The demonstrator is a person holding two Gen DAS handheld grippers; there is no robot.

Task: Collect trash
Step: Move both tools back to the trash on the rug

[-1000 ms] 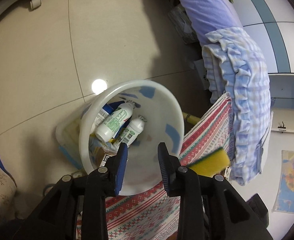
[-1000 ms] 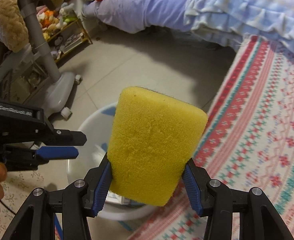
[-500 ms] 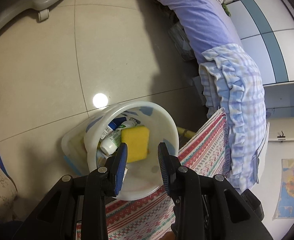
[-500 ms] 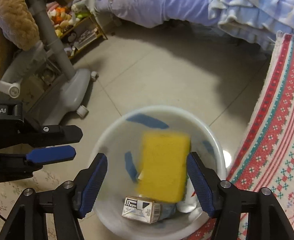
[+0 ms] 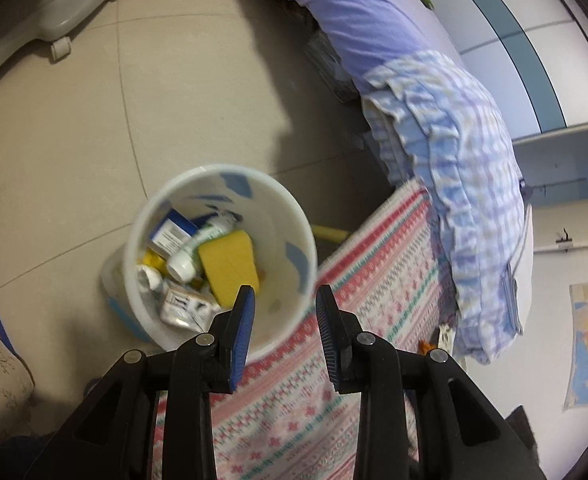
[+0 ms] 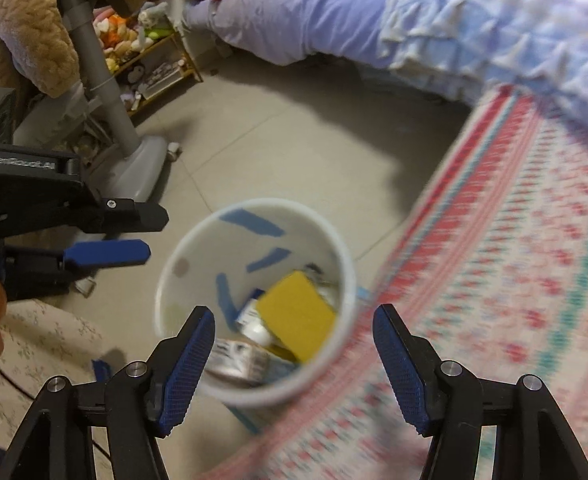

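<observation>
Left wrist view: left tongs (image 5: 285, 312) spread, empty, above the white bin (image 5: 294, 216). Inside it, the yellow sponge (image 5: 228, 268) leans tilted, long axis toward the tongs, beside a white bottle (image 5: 192, 250) and cartons.

Right wrist view: right tongs (image 6: 294, 334) spread, empty; sponge (image 6: 295, 316) inside bin (image 6: 345, 264), patterned rug (image 6: 513, 280) beside it.

Yellow sponge (image 5: 229, 265) lies tilted atop trash in white bin (image 5: 294, 216).
</observation>
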